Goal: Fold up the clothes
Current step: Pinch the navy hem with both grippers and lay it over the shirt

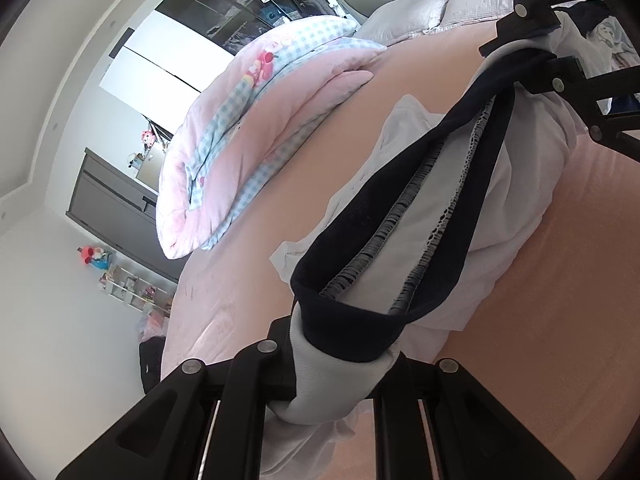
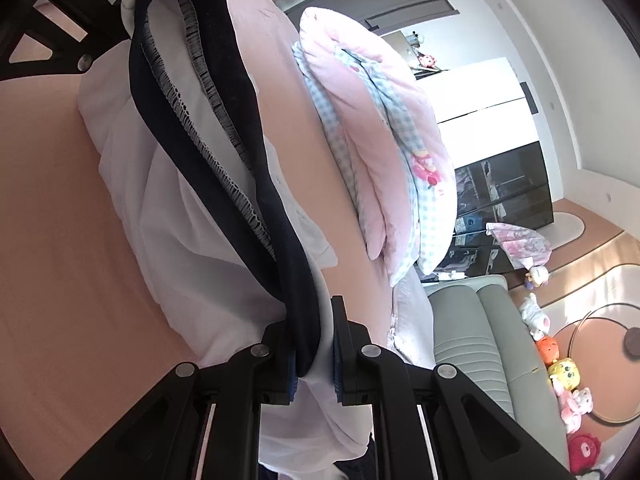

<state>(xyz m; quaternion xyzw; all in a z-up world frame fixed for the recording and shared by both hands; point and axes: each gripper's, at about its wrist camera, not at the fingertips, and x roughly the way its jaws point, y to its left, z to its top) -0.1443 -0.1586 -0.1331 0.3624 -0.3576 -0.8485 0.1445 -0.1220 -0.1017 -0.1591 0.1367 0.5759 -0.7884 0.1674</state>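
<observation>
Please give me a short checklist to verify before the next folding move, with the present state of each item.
1. Left gripper shut on the white garment: ok.
2. Right gripper shut on the garment: ok.
3. Navy collar stretched between both grippers: ok.
4. Garment body smooth: not ok, bunched.
5. Bare pink bed sheet for laying down: ok.
6. Folded quilt apart from garment: ok.

Count: 2 tongs, left tongs [image 1: 340, 364] and right tongs [image 2: 314, 354], each clamped on 1 white garment [image 2: 200, 216] with 1 navy waistband [image 2: 276, 200]. 1 bed [image 2: 48, 200]. 1 folded pink-and-check quilt [image 2: 372, 152] at 2 o'clock of the garment in the right wrist view. 1 grey sofa [image 2: 472, 344] at 4 o'clock. Plush toys on the floor: at least 5, exact number unclear. 1 dark wardrobe [image 2: 504, 184].
</observation>
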